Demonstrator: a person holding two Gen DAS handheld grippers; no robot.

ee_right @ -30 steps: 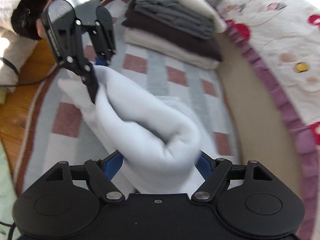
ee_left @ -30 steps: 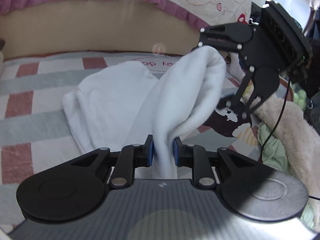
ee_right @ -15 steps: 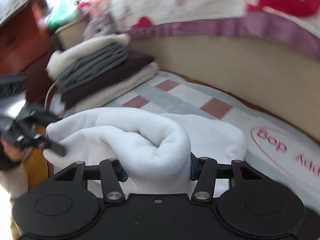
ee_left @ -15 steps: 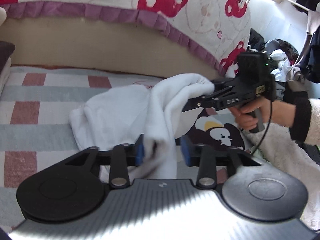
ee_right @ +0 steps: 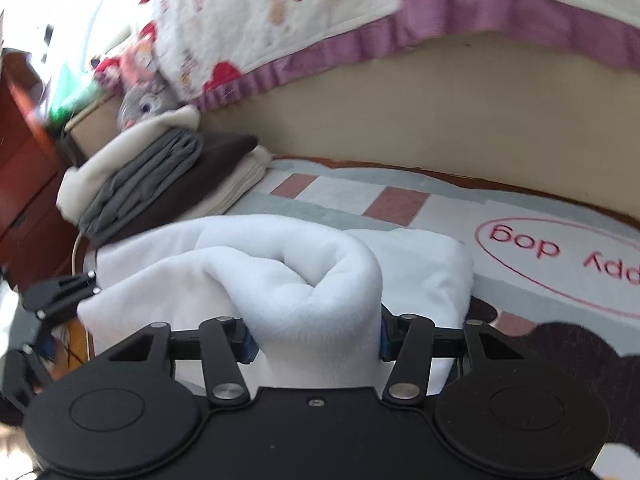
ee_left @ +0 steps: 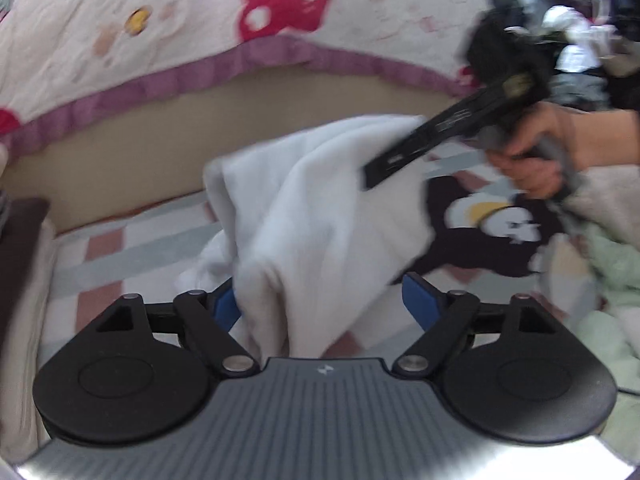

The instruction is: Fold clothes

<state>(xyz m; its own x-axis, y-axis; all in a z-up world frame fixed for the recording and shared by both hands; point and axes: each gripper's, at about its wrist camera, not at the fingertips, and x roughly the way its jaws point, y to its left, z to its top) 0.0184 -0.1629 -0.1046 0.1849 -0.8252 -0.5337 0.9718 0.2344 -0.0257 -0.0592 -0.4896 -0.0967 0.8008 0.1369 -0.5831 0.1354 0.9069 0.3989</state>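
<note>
The white fleece garment was off the striped mat at its near end, bunched and hanging between the two tools, with its far part lying flat on the mat below the bed edge.

Right gripper: closed around a thick roll of the fleece, blue pads pressed against both sides of the bundle. Held firmly, as far as could be judged.

Left gripper: jaws stood wide. The cloth draped down between them, brushing the left pad, while the right pad stood clear of it. It gripped nothing.

Relation noted: the garment's long axis ran from the right gripper, seen in the left view, down and across to the left one. The fabric sat directly ahead of the left tool, inside its opening. The right hand therefore carried the whole load.

Judgement: the next move likely turned on the left tool, either closing on a fresh edge or withdrawing.

A stack of folded clothes lay well apart at the mat's far left.
</note>
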